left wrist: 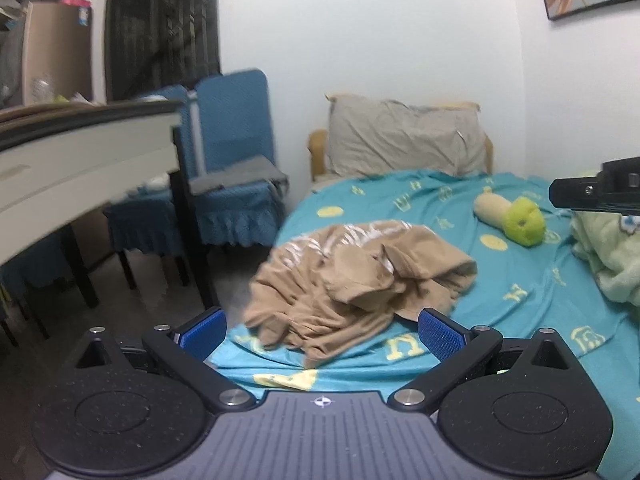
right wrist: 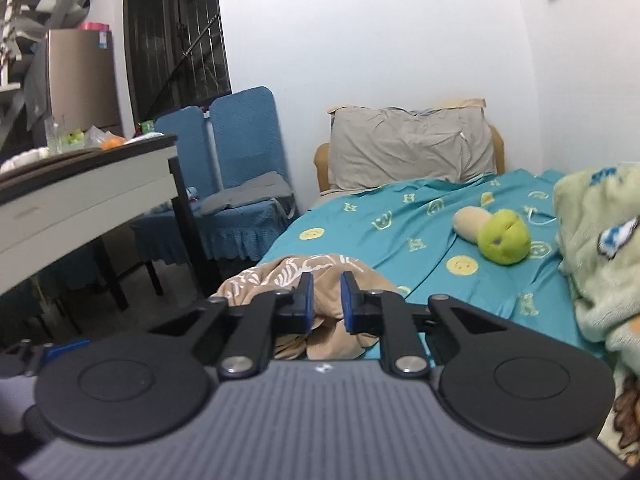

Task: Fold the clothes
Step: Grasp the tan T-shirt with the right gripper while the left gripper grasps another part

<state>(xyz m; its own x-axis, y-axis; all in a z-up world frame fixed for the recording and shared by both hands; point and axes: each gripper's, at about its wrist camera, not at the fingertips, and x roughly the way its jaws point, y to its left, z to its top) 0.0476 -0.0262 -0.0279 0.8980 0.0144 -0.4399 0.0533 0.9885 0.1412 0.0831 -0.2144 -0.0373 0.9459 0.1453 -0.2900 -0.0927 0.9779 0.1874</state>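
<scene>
Shirt (left wrist: 352, 280), one, tan with white print, lies crumpled on bed (left wrist: 520, 280) near its foot-left corner, part draped over the edge. Bunched up, so orientation and long axis unreadable; sleeves and collar can't be sorted out. In right view most of it is hidden behind the fingers.

Left gripper (left wrist: 320, 330): spread wide, nothing held, just short of the shirt. Right gripper (right wrist: 326, 300): jaws narrowed with a small gap, over the shirt; can't tell if fabric is caught.

One pillow (left wrist: 404, 140), one plush toy (left wrist: 512, 216), blanket (right wrist: 600, 248) cut off at right.
</scene>
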